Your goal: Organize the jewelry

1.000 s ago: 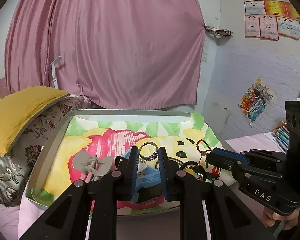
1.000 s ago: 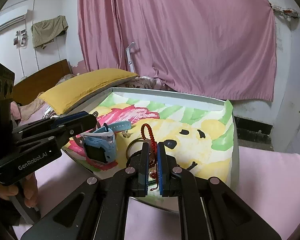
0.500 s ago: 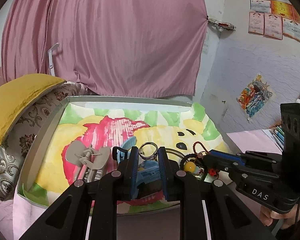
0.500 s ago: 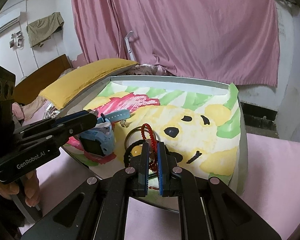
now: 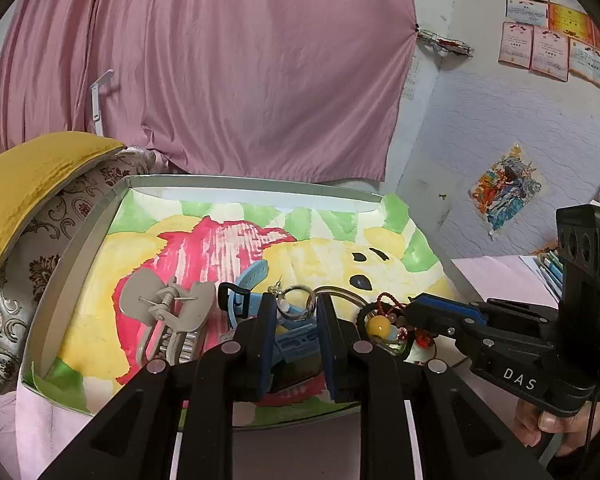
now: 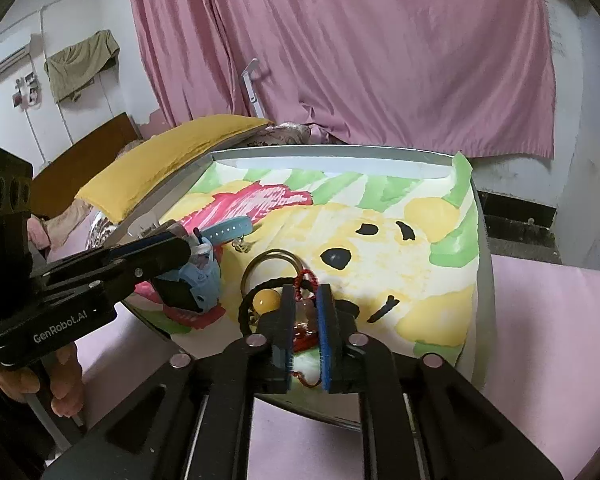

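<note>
A tray (image 5: 80, 248) lined with a painted bear picture holds the jewelry. My left gripper (image 5: 294, 304) is shut on a blue watch (image 5: 296, 340), low over the tray's front; a metal ring (image 5: 296, 300) shows between its fingertips. The watch also shows in the right wrist view (image 6: 198, 280). My right gripper (image 6: 305, 294) has widened a little around a red beaded bracelet (image 6: 304, 280), which now lies on the tray beside a black cord with a yellow bead (image 6: 266, 300) and a metal bangle (image 6: 274, 260).
A grey hair claw clip (image 5: 168, 312) lies in the tray's left part. A yellow pillow (image 5: 28, 176) lies left of the tray. A pink curtain (image 5: 220, 60) hangs behind. Pink bedding (image 6: 548, 320) surrounds the tray.
Both grippers moved down toward the tray's front. The right gripper's jaws opened slightly and the red bracelet came down among the other pieces. The left stays shut on the watch.
</note>
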